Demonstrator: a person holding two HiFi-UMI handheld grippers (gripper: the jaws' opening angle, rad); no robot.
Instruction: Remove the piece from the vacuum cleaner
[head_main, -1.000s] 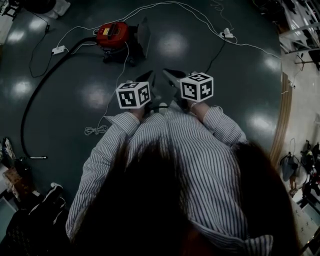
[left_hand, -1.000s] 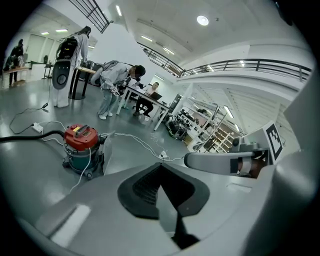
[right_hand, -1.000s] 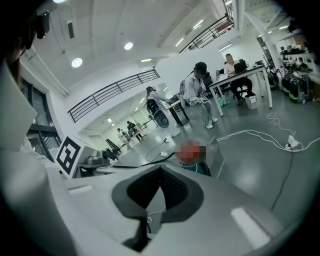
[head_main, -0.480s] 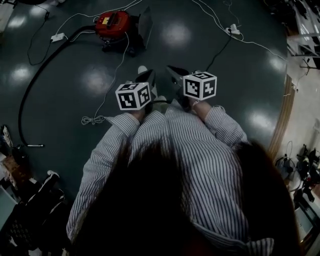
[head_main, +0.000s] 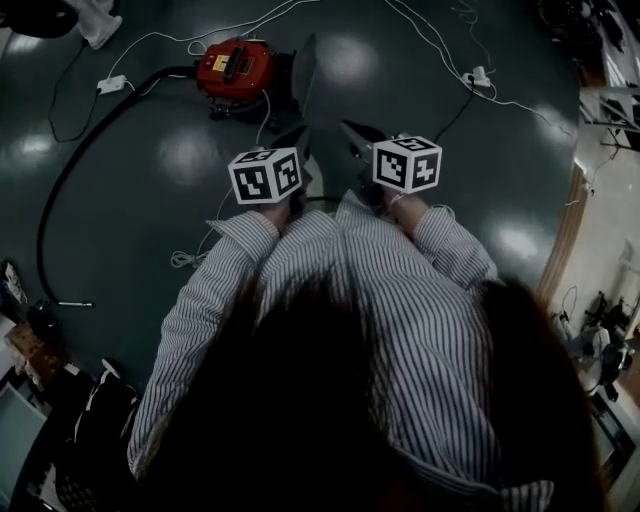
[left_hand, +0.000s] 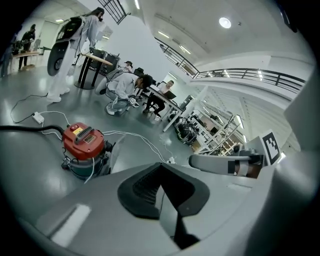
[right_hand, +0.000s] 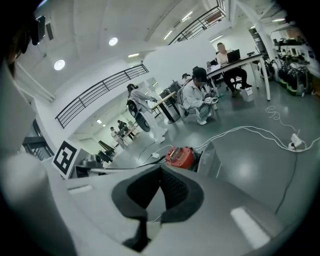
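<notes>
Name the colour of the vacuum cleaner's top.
Red; the vacuum cleaner shows best in left gripper view.

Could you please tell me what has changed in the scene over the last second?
The left gripper and the right gripper have been carried forward, closer to the red canister vacuum cleaner on the floor. Nothing was taken hold of or let go. Both pairs of jaws stay shut and empty, and the vacuum cleaner has not moved.

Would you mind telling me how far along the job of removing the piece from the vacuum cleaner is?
Done: nothing visible; the red vacuum cleaner sits on the floor with its black hose joined. In hand: nothing; the left claw and right claw are shut, empty, and short of it. Left: reaching it, gripping the piece (not identifiable here), pulling it off.
</notes>
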